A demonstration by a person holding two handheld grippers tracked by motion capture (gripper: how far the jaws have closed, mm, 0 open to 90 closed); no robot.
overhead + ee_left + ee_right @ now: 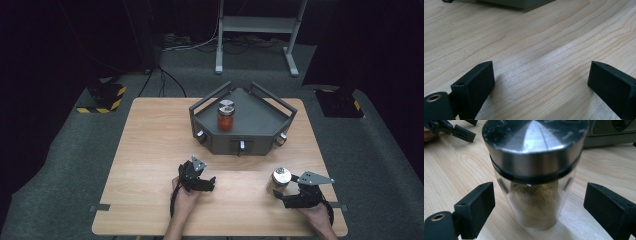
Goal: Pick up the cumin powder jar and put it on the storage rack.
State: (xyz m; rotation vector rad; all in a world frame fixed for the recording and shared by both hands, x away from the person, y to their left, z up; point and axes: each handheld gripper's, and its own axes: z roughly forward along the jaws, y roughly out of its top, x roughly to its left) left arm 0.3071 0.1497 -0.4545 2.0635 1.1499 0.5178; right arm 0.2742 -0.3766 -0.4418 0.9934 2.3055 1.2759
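right claw (281, 194): open, jaws set either side of spice jar (534, 182), not touching
left claw (210, 182): open, nothing between
spice jar: upright near desk (150, 150) front-right corner

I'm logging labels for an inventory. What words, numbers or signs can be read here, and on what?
No text can be read.
Lid of the brown-powder jar: faint marks near the rim, too blurred to read.
Red-filled jar in the grey tray: no label legible.
Floor blocks: yellow-black hazard stripes, no words.
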